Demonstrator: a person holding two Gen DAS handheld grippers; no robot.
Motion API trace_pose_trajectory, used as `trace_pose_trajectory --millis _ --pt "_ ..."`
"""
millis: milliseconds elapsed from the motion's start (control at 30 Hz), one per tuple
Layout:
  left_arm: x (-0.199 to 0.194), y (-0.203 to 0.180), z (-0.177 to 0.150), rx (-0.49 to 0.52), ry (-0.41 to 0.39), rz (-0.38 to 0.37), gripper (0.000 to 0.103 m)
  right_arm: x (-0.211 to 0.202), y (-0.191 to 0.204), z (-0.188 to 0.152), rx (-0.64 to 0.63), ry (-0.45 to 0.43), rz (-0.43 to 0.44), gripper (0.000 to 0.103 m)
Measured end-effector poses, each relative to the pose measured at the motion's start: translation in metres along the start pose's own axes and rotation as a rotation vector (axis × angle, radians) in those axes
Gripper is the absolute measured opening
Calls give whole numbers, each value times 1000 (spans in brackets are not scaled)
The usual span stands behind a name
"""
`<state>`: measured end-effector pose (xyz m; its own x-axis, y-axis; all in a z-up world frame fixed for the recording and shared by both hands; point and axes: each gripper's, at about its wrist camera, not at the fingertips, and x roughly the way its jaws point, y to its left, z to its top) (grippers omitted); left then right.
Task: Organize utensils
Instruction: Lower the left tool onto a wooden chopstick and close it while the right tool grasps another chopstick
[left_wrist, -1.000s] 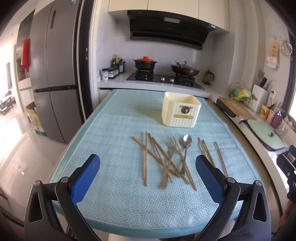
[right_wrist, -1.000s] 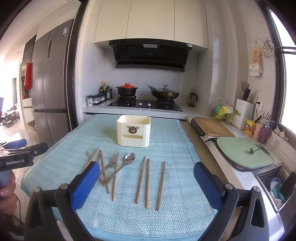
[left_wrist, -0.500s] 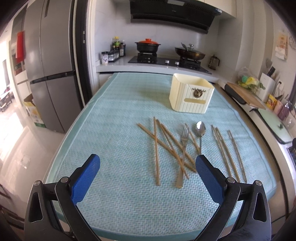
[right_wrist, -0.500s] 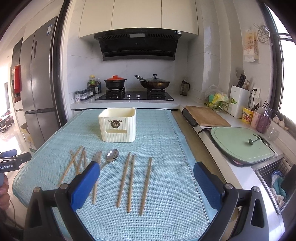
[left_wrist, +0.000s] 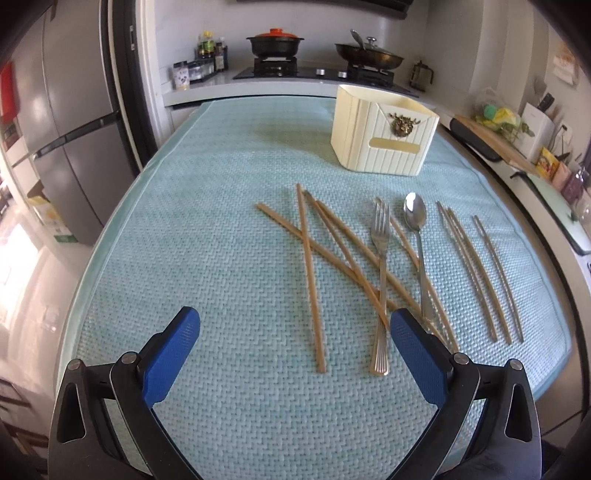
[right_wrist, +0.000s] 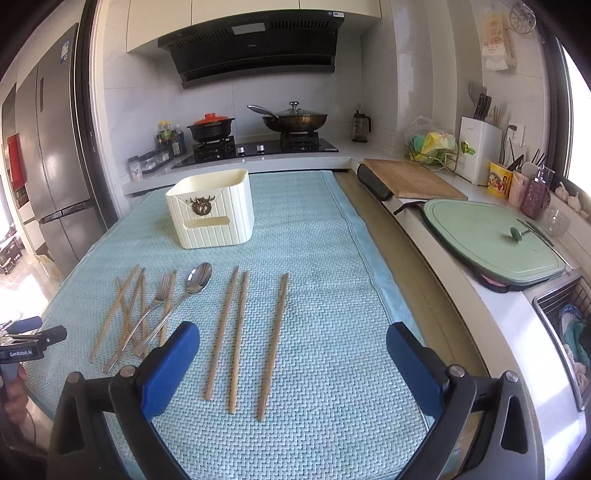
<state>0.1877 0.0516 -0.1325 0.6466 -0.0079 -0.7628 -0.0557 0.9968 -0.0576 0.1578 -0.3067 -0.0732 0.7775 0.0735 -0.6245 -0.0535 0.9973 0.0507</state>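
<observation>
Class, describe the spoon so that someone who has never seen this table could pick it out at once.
Start at the cream ribbed plastic utensil box on the pale blue woven mat. Just in front lies the shiny steel spoon, beside the steel fork. Only it has a rounded bowl.

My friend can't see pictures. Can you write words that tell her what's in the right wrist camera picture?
The open right gripper hovers over three wooden chopsticks lying side by side on a light blue mat. To their left, a fork, a spoon and more chopsticks lie in a crossed pile, with a cream utensil box behind.
</observation>
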Motion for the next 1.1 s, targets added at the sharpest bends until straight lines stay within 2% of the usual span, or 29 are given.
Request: trace_pose_trajectory --millis 200,267,333,500,567,667,767,833,900,933,1067,1100 --pt "38 20 40 -63 7 -55 101 15 0 -2 9 38 -2 102" --pt "55 21 52 -55 10 -55 98 19 0 -3 2 48 1 102" --pt "75 20 61 -31 38 -49 77 23 0 -4 0 55 5 102" --pt "118 7 77 69 83 -10 58 28 2 -6 -11 73 14 102" --pt "129 1 81 105 95 -4 56 33 4 -6 -20 81 19 102" --pt "145 -7 86 142 129 1 55 47 1 -1 -16 94 40 96" --pt "156 -9 86 161 148 18 49 72 -5 4 5 136 72 84" --pt "158 -11 87 175 150 30 49 93 -8 7 24 183 105 74" --pt "158 -11 87 168 160 17 48 114 -9 10 25 226 137 68" --pt "159 -11 86 165 172 7 45 126 -8 12 12 252 147 67" --pt "163 -10 91 169 182 -10 41 175 0 22 -27 347 149 56" --pt "163 -11 91 170 184 -15 39 186 2 24 -33 372 139 47"
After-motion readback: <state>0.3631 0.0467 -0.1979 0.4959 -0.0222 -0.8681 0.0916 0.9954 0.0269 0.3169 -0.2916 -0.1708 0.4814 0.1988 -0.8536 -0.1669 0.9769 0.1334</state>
